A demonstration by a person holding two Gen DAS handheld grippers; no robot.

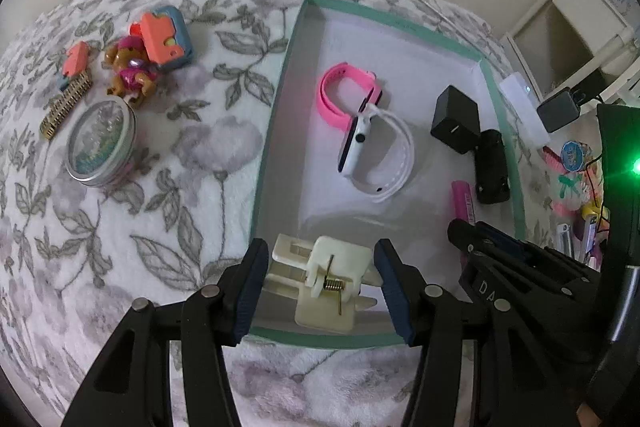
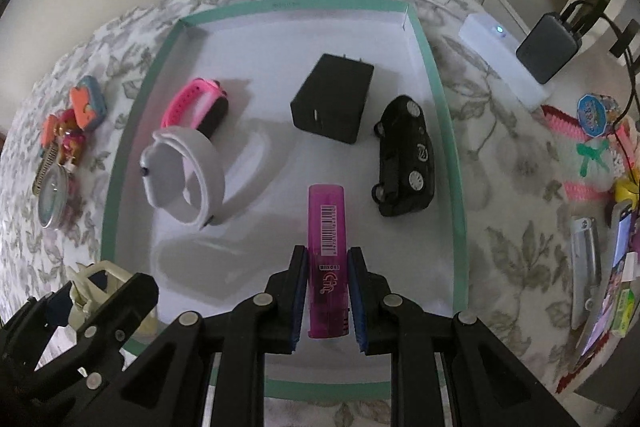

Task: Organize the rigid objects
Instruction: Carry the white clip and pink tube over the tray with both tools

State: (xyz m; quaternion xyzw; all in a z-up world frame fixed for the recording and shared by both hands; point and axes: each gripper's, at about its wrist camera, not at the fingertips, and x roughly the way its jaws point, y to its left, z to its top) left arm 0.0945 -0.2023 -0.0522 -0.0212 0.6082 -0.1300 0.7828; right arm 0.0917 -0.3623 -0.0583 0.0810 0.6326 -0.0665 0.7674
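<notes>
- Left wrist view: the left hand-held gripper (image 1: pixel 320 291) points down over the near end of a shallow white tray with a green rim (image 1: pixel 280 99). Its jaws stand about half apart, and the blue pads press on both sides of a cream plastic clip with a wire spring (image 1: pixel 324 277), held just above the tray floor.
- Inside the tray lie a pink watch (image 1: pixel 340 99) and a white watch (image 1: pixel 372 151), touching each other, with a black charger block (image 1: pixel 456 119) and a black toy car (image 1: pixel 492 167) near the right wall.
- The tray sits on a floral blanket (image 1: pixel 140 227). To its left, well apart, are a round tin (image 1: pixel 100 143), a small bear figure (image 1: pixel 128 71), an orange and blue toy (image 1: pixel 168 39) and a gold comb (image 1: pixel 66 107).
- The right hand-held gripper (image 1: pixel 476 239) shows at the lower right, with a pink lighter (image 1: pixel 464 199) in it.
- Right wrist view: the right hand-held gripper (image 2: pixel 328 295) has its jaws nearly together, clamped on the lower half of the translucent pink lighter (image 2: pixel 326 239), whose barcode faces up and which stands over the tray floor (image 2: pixel 360 11).
- The toy car (image 2: pixel 404 155) lies on its side just right of the lighter, the charger block (image 2: pixel 332 99) beyond it, and both watches to the left.
- The left gripper with the clip (image 2: pixel 92 287) shows at the lower left.
</notes>
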